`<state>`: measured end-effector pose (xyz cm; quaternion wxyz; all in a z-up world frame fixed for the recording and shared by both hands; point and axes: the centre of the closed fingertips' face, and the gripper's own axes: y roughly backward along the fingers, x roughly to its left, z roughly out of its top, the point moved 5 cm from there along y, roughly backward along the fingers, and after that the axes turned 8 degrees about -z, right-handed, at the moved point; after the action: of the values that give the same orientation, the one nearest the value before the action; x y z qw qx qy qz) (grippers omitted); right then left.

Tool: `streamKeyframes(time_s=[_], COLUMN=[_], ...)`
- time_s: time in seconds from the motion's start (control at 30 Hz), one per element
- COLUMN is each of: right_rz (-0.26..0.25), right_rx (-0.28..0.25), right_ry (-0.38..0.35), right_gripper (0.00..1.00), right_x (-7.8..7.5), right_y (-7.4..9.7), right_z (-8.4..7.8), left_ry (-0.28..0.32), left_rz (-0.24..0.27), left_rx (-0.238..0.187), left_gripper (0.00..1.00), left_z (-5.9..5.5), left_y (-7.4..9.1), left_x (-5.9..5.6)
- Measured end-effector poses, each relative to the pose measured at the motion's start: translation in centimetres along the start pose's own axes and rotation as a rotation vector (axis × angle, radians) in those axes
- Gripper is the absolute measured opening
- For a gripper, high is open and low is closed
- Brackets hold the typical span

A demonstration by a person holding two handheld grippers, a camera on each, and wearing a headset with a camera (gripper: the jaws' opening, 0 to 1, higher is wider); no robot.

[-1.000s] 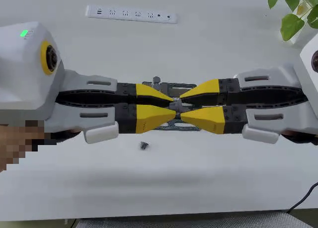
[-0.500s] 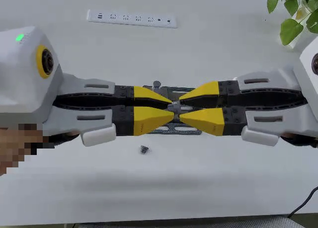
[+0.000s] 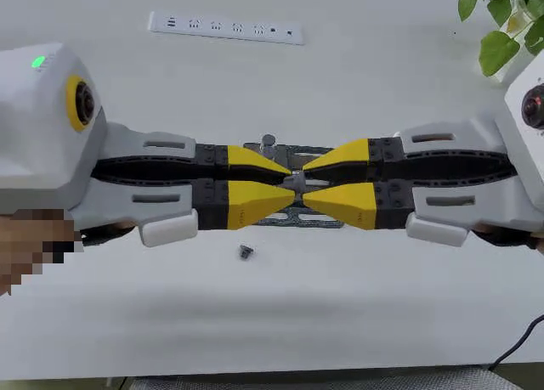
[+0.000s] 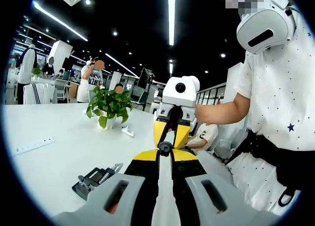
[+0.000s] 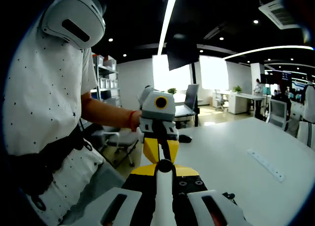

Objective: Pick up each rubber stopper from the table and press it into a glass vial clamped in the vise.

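Observation:
My left gripper (image 3: 289, 183) and right gripper (image 3: 303, 183) meet tip to tip, raised over the vise (image 3: 270, 143). Both pairs of yellow jaws are shut on one small dark grey rubber stopper (image 3: 296, 182) held between the tips. It appears as a dark round knob at the left gripper's (image 4: 165, 152) own tip, stopper (image 4: 165, 148), and at the right gripper's (image 5: 164, 169) own tip, stopper (image 5: 164, 165). I cannot tell whether a vial is with it. A second stopper (image 3: 246, 251) lies loose on the white table in front of the vise. The vise (image 4: 96, 179) sits well below the jaws.
A white power strip (image 3: 225, 27) lies at the back of the table. A potted plant (image 3: 501, 25) stands at the back right, plant (image 4: 109, 104). A black cable (image 3: 518, 343) hangs at the front right edge. The person stands close behind both grippers.
The two sets of tips have drawn slightly closer together over the vise. The loose stopper on the table has not moved.

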<state>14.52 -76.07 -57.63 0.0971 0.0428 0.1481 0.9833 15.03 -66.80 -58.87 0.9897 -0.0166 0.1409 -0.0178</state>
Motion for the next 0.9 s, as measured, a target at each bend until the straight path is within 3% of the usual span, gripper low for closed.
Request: streamKeyframes(time_s=[0.33, 0.5, 0.73, 0.9], right_rz=[0.0, -0.012, -0.059, -0.124], right_rx=[0.017, 0.034, 0.082, 0.158], right_ry=[-0.01, -0.01, -0.008, -0.02], right_gripper=[0.06, 0.06, 0.06, 0.06], right_x=[-0.4, -0.9, -2.6, -4.3], right_y=[-0.4, -0.3, 0.0, -0.4], right_z=[0.1, 0.0, -0.2, -1.0], left_ry=[-0.003, -0.008, -0.025, -0.053], left_rz=[0.027, 0.055, 0.116, 0.165], left_rx=[-0.001, 0.0, 0.03, 0.081], left_gripper=[0.06, 0.11, 0.2, 0.31], left_z=[-0.3, -0.5, -1.3, -2.1], left_y=[0.5, 1.0, 1.9, 2.5], left_x=[0.3, 0.5, 1.2, 1.8])
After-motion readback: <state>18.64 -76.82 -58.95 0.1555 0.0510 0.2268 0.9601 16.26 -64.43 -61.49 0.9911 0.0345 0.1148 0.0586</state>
